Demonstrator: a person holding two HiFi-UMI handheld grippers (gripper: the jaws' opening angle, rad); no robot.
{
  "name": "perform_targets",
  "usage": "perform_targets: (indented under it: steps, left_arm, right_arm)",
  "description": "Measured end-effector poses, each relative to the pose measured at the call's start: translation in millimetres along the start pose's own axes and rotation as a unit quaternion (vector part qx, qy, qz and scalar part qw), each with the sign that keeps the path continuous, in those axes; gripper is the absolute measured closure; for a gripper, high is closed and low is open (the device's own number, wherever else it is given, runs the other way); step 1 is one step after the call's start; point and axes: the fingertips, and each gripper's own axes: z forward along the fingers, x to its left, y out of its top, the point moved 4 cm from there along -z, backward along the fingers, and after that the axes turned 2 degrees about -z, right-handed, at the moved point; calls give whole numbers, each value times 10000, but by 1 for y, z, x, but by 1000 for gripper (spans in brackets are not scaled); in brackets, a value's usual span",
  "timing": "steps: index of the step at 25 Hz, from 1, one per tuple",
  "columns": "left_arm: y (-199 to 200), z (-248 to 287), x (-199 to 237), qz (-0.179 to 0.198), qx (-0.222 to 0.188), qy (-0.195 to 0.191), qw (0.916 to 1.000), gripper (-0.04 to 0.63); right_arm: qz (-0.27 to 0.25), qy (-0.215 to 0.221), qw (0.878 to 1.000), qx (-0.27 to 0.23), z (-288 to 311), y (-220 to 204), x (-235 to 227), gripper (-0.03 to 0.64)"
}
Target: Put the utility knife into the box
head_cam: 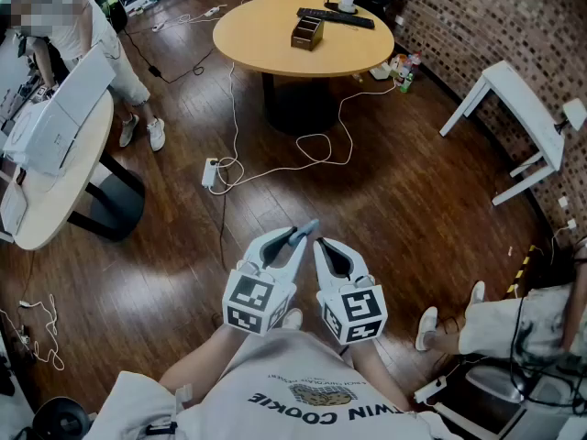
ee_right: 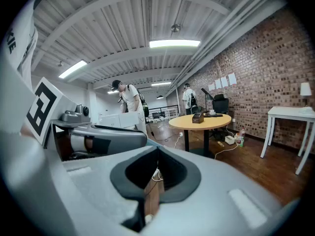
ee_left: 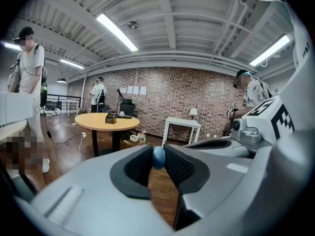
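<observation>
A slim blue-tipped utility knife (head_cam: 305, 229) sticks out ahead of my left gripper (head_cam: 296, 237), which is shut on it close to the person's chest. In the left gripper view the knife's blue end (ee_left: 158, 158) sits pinched between the dark pads (ee_left: 137, 166). My right gripper (head_cam: 321, 244) is alongside, its jaws (ee_right: 157, 150) shut with nothing between them. The small brown box (head_cam: 307, 33) stands on the round wooden table (head_cam: 266, 49) far ahead; it also shows as the box (ee_left: 111, 117) and the box (ee_right: 198, 117) in the gripper views.
A black remote (head_cam: 336, 17) and a cup (head_cam: 347, 5) lie on the round table. White cables and a power strip (head_cam: 210, 172) trail over the wood floor between me and it. A white desk (head_cam: 46, 168) with a person stands left; a white side table (head_cam: 518, 117) right.
</observation>
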Motion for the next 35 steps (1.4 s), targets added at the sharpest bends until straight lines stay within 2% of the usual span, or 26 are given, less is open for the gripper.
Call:
perform_targets:
  steps: [7,17,27,35]
  left_arm:
    - [0,22,42,-141,5,-155,9998,522]
    - [35,67,149,-113,-27,-554,9984,522]
    - [62,78,259,-80,-105,-704,9974,522]
    - [70,92,293,-174,-202,-733,9970,522]
  right_arm:
    - [-43,-123,9999,77,45,9,-4,614]
    - [-72,-469,9988,125,153,52,-3,614]
    - [-107,-691,9975,30,260,92,18,614]
    - [-103,-795,9968,41,296,102,16,614]
